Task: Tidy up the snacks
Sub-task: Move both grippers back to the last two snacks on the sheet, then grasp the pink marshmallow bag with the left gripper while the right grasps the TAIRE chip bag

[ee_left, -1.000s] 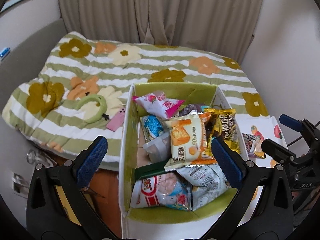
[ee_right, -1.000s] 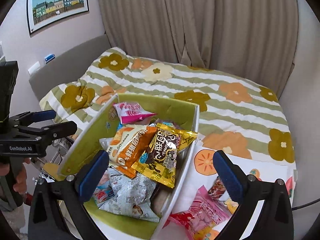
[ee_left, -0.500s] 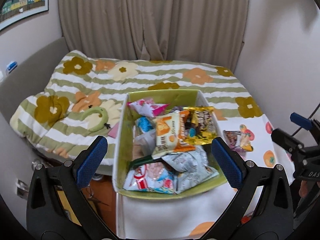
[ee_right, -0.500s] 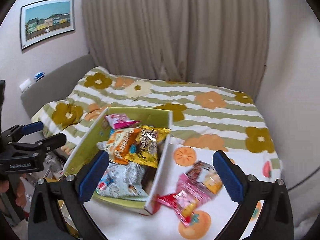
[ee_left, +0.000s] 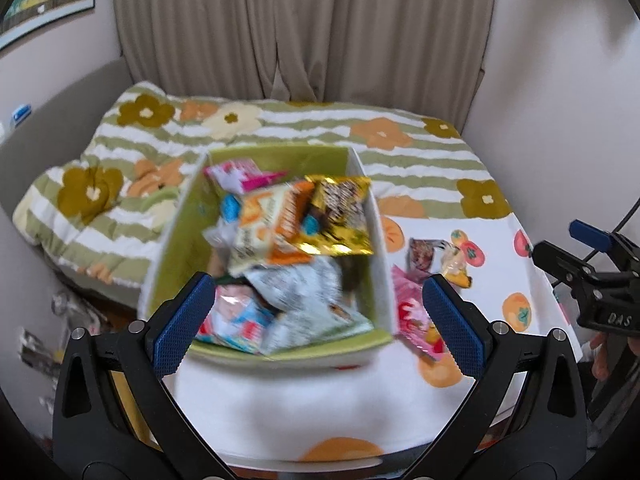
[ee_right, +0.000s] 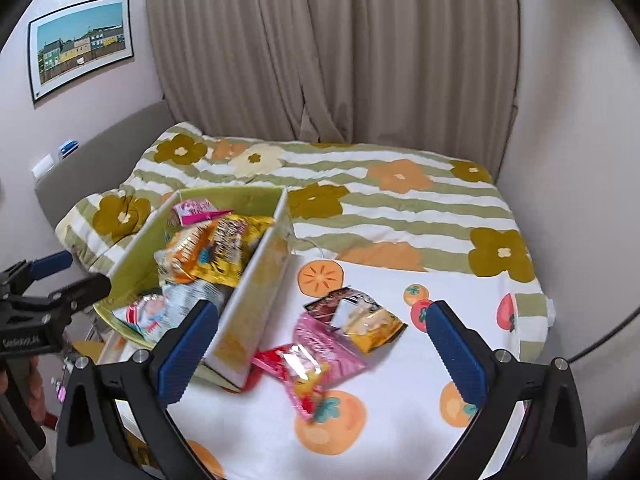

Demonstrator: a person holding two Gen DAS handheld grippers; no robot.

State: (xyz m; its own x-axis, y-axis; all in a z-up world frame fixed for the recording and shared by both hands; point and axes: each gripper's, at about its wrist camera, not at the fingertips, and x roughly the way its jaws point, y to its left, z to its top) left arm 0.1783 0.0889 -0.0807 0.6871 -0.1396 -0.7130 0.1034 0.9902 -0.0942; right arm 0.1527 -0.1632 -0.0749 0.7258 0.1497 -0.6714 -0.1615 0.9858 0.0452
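A green-lined box [ee_left: 276,156] [ee_right: 256,304] full of snack packets stands on a white cloth with orange fruit prints [ee_left: 500,248] [ee_right: 400,400]. A gold packet [ee_left: 340,212] [ee_right: 228,248] and an orange one [ee_left: 272,224] lie on top. To the right of the box lie loose packets: a pink one [ee_right: 324,344] [ee_left: 412,320], a red one [ee_right: 296,364], a yellow one [ee_right: 372,324] and a dark one [ee_right: 328,304] [ee_left: 422,256]. My left gripper [ee_left: 320,320] is open, above the box's near end. My right gripper [ee_right: 320,340] is open, high over the loose packets.
Behind the cloth lies a striped quilt with flowers [ee_left: 280,120] [ee_right: 400,200], backed by beige curtains [ee_right: 332,52]. A framed picture [ee_right: 80,44] hangs on the left wall. A grey headboard [ee_right: 100,152] runs along the left. Floor clutter [ee_left: 60,320] sits left of the box.
Both grippers have pulled back and up from the box, so more of the cloth and the loose packets show. Both stay open. The left view is blurred by motion.
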